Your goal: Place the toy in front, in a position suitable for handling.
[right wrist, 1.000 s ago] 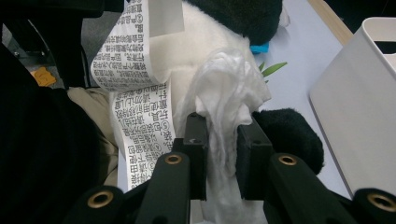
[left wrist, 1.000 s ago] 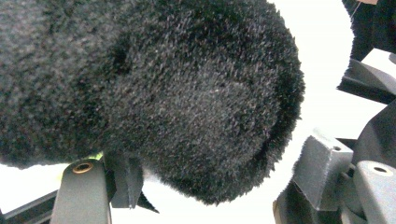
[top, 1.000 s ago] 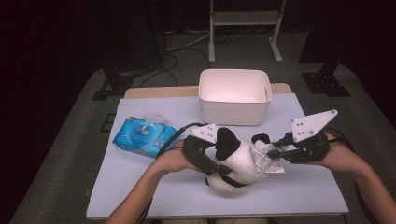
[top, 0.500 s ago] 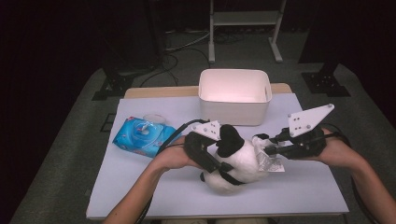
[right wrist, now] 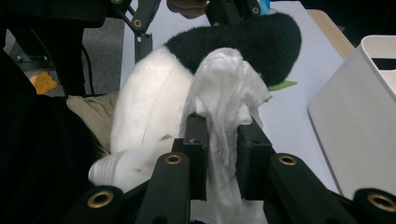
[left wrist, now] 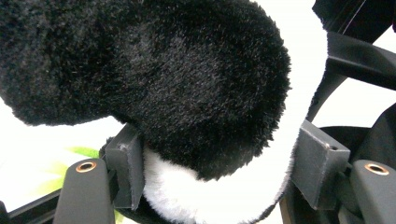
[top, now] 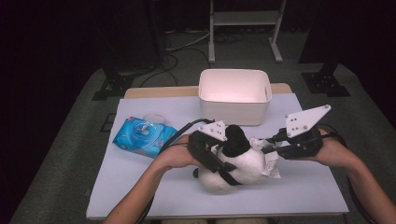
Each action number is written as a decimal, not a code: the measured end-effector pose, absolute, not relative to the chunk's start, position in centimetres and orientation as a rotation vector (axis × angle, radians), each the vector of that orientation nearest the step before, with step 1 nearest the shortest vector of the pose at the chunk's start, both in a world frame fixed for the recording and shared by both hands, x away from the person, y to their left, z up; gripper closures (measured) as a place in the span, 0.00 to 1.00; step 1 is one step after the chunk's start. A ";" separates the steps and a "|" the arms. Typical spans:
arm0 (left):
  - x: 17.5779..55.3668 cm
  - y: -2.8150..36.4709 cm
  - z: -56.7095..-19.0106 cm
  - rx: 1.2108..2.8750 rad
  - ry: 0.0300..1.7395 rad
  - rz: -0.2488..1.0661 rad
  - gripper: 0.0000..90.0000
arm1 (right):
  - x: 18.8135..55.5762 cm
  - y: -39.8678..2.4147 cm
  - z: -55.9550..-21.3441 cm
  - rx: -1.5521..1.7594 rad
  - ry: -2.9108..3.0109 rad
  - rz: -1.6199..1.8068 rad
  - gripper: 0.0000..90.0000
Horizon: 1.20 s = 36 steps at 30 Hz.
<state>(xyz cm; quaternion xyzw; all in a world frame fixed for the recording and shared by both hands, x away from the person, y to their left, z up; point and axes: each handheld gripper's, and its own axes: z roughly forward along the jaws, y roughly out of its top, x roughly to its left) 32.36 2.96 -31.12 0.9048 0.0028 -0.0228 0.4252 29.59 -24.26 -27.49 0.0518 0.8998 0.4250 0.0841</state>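
A black-and-white plush toy (top: 243, 165) lies on the white table (top: 303, 186) near its front middle. My left gripper (top: 228, 161) comes in from the left and is shut on the plush toy. In the left gripper view its pads (left wrist: 125, 170) press into the fur of the plush toy (left wrist: 187, 70) from both sides. My right gripper (top: 262, 147) reaches in from the right, shut on a crumpled white wipe (top: 272, 164). In the right gripper view the wipe (right wrist: 224, 84) bunches out of the right gripper (right wrist: 222, 135) and rests against the plush toy (right wrist: 144, 107).
A white rectangular bin (top: 233, 107) stands at the back middle of the table, close to the bin wall (right wrist: 355, 116) on the right gripper's right. A blue pack of wet wipes (top: 144, 136) lies at the left. Dark floor and stands surround the table.
The right gripper with the wipe has crept slightly toward the far side along the plush toy. The left gripper and the toy have stayed almost still.
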 end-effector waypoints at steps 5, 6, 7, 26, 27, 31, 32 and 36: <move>32.5 3.1 -31.1 2.262 0.015 -0.061 0.34 | 29.7 -25.1 -28.3 0.186 2.699 1.271 0.84; 32.5 3.2 -31.1 2.265 0.016 -0.061 0.34 | 29.8 -25.3 -28.6 0.203 2.703 1.271 0.84; 32.5 3.1 -31.0 2.267 0.014 -0.061 0.34 | 29.8 -25.5 -28.8 0.212 2.705 1.274 0.84; 32.8 2.5 -30.4 2.303 0.003 -0.058 0.34 | 29.6 -25.9 -29.2 0.212 2.704 1.246 0.84; 32.8 2.5 -30.4 2.306 0.003 -0.061 0.34 | 29.6 -25.9 -29.5 0.219 2.711 1.234 0.84; 32.8 2.2 -30.9 2.337 0.005 -0.061 0.34 | 29.7 -25.5 -30.3 0.214 2.730 1.213 0.84; 32.9 2.0 -31.0 2.336 0.012 -0.063 0.34 | 29.8 -25.5 -30.4 0.218 2.730 1.212 0.84; 32.8 1.0 -31.6 2.343 -0.010 -0.077 0.34 | 29.9 -25.5 -30.2 0.221 2.712 1.257 0.84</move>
